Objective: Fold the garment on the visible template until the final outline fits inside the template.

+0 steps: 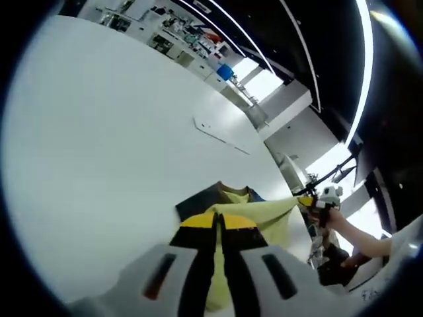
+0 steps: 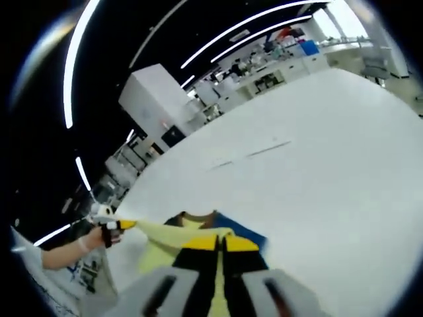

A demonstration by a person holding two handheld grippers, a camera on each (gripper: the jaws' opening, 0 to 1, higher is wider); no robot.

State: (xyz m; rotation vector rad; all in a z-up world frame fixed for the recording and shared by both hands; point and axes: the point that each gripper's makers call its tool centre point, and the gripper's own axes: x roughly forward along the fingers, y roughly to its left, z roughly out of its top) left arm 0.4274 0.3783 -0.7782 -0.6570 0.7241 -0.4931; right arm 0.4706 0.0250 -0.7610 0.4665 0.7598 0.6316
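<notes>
Slippage is the main risk in the left gripper view: the left gripper (image 1: pixel 219 231) has its yellow-tipped jaws pressed together on the pale yellow garment (image 1: pixel 268 212), which is stretched from here toward the right gripper (image 1: pixel 309 201), held by a hand (image 1: pixel 330 214) at the far edge of the white table (image 1: pixel 99 165). If the two ends are pulled unevenly, the cloth could slide out of one grip or the fold could land crooked and spill over the template outline (image 1: pixel 221 135), a faint shape well apart from the cloth further up the table. The garment's dark blue part and collar lie on the table just past the jaws; how much fabric sits under the jaws is hidden, and the lower hem is cut off.

In the right gripper view, the right gripper (image 2: pixel 220 244) likewise has its jaws closed on the yellow garment (image 2: pixel 165 231), with a blue patch beside it on the table (image 2: pixel 317 152). The left gripper (image 2: pixel 122 225) pinches the far corner, a hand (image 2: pixel 89 242) behind it near the table edge, so a hard tug could drag cloth off the table. The template outline (image 2: pixel 254 153) is barely legible here, and the garment's full shape cannot be made out
</notes>
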